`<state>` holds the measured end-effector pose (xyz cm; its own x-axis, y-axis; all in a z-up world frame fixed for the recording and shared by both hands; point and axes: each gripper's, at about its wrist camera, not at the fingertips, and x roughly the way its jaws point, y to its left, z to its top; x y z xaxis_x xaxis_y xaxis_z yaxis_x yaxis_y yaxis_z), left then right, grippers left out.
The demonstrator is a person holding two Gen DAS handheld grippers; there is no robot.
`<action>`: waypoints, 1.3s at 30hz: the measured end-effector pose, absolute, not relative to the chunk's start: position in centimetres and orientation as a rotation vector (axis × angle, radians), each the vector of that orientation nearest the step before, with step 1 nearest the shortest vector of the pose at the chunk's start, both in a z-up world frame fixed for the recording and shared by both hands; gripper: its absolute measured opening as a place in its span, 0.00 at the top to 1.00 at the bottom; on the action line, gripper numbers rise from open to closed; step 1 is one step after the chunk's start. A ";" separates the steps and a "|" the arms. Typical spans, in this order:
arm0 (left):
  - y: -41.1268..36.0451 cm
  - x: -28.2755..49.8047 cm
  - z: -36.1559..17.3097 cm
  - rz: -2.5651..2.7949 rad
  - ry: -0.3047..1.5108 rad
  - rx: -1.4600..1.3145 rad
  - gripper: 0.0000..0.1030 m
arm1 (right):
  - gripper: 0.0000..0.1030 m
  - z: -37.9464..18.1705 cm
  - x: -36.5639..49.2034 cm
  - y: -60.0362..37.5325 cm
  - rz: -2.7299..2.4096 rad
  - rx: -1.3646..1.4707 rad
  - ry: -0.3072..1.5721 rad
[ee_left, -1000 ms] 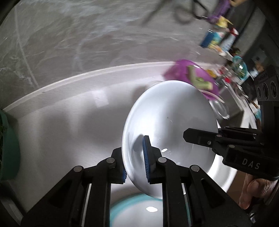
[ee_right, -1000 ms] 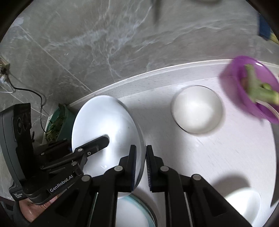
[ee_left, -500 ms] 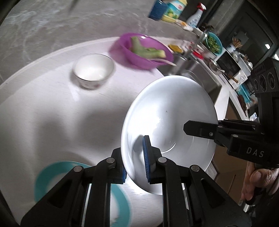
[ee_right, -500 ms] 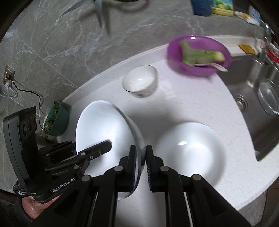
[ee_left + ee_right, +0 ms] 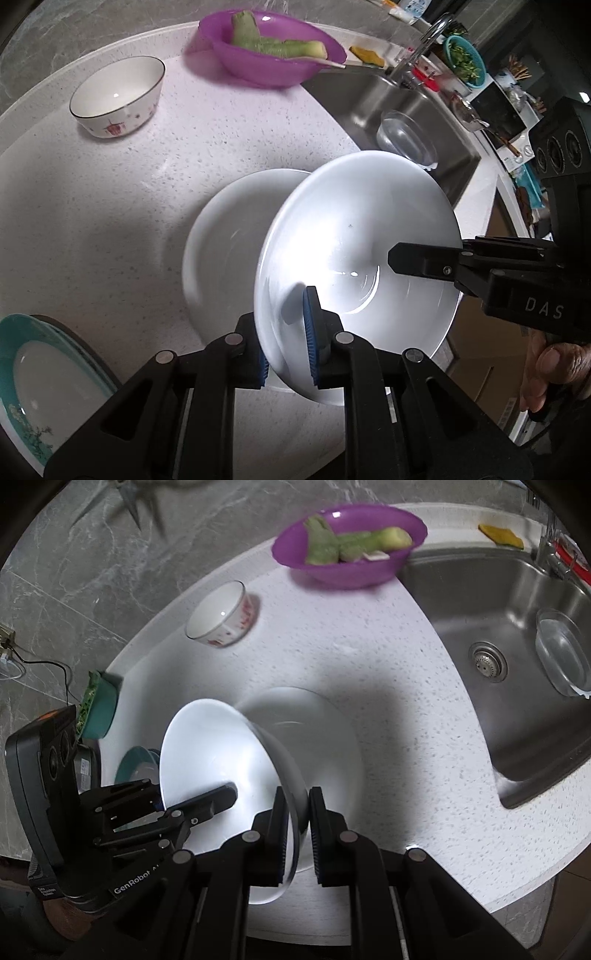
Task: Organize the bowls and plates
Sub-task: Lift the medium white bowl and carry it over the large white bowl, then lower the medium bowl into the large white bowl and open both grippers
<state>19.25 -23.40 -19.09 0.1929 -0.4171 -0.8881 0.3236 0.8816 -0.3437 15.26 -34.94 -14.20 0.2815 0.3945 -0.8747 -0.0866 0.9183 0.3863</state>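
Fingers of left gripper (image 5: 286, 341) and right gripper (image 5: 297, 836) each pinch opposite rims of white bowl (image 5: 354, 236), tilted above second bowl (image 5: 225, 236) near the surface (image 5: 110, 206) front edge.

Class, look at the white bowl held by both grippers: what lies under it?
Under the held white bowl sits a second white bowl on the counter. Its right side and inside are partly covered.

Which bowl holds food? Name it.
The purple bowl near the sink, with green vegetable pieces in it. The small patterned bowl and both large white bowls are empty.
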 end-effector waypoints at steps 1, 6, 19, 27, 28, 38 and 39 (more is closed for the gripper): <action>-23.8 19.1 -19.4 -0.512 1.278 -0.087 0.86 | 0.87 -14.5 15.4 -35.1 0.330 0.285 1.254; -24.5 20.8 -20.6 -0.487 1.285 -0.084 0.85 | 0.87 -15.3 16.0 -35.7 0.337 0.268 1.268; -24.6 22.5 -23.7 -0.424 1.317 -0.080 0.81 | 0.87 -17.3 16.9 -34.7 0.343 0.189 1.298; -24.5 22.8 -23.8 -0.408 1.309 -0.067 0.80 | 0.87 -17.1 17.2 -33.8 0.330 0.112 1.281; -24.5 22.8 -23.8 -0.407 1.309 -0.065 0.80 | 0.88 -17.1 17.2 -33.6 0.326 0.092 1.275; -24.4 22.4 -23.7 -0.397 1.298 -0.069 0.80 | 0.87 -16.9 16.5 -32.8 0.305 -0.006 1.231; -24.4 22.4 -23.7 -0.397 1.299 -0.068 0.80 | 0.87 -16.9 16.5 -32.8 0.303 -0.005 1.228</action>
<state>22.37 -24.36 -23.67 0.2108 -0.3233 -0.9225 0.2476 0.9306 -0.2696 16.48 -32.80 -16.92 0.3013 0.2258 -0.9264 -0.2309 0.9599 0.1589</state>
